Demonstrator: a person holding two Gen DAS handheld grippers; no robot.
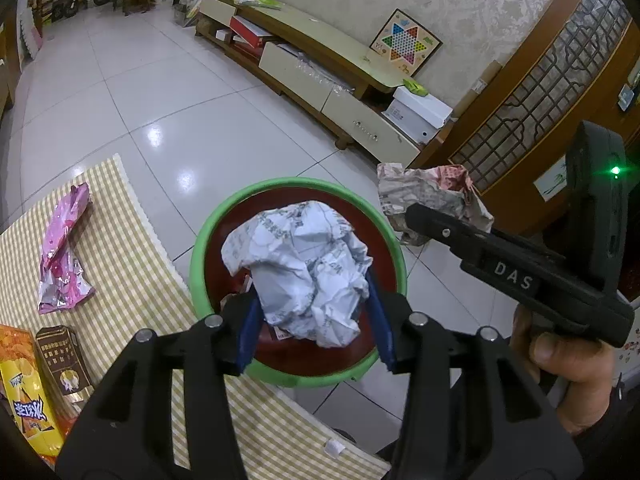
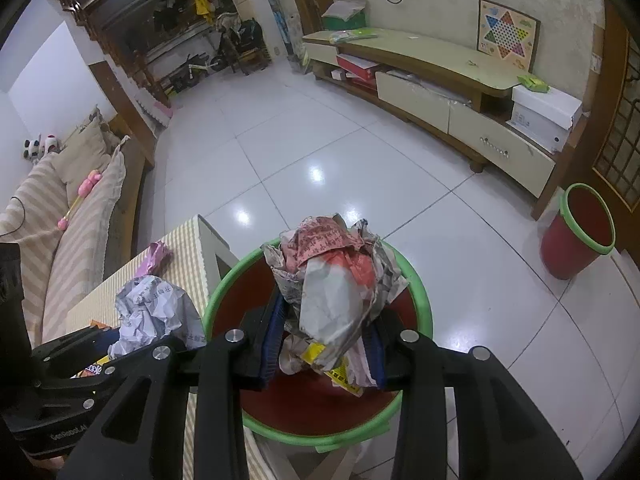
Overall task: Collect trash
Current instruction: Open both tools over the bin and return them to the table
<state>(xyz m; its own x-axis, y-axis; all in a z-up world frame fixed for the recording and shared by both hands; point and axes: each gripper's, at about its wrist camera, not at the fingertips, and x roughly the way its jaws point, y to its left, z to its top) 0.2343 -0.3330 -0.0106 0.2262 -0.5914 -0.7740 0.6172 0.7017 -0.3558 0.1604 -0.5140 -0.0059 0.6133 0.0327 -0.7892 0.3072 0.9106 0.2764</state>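
My left gripper (image 1: 312, 320) is shut on a crumpled white paper ball (image 1: 304, 264) and holds it over the open mouth of a red bin with a green rim (image 1: 200, 248). My right gripper (image 2: 324, 344) is shut on a crumpled newspaper wad with red print (image 2: 336, 280), also above that bin (image 2: 216, 300). The right gripper with its wad (image 1: 432, 200) shows at the right of the left wrist view. The white ball (image 2: 152, 312) shows at the left of the right wrist view.
A table with a yellow checked cloth (image 1: 132, 240) holds a pink foil wrapper (image 1: 64, 248), a brown packet (image 1: 60, 356) and an orange snack bag (image 1: 24, 392). A second red bin (image 2: 580, 232) stands on the tiled floor by a low TV cabinet (image 2: 440, 80). A sofa (image 2: 60, 208) is at left.
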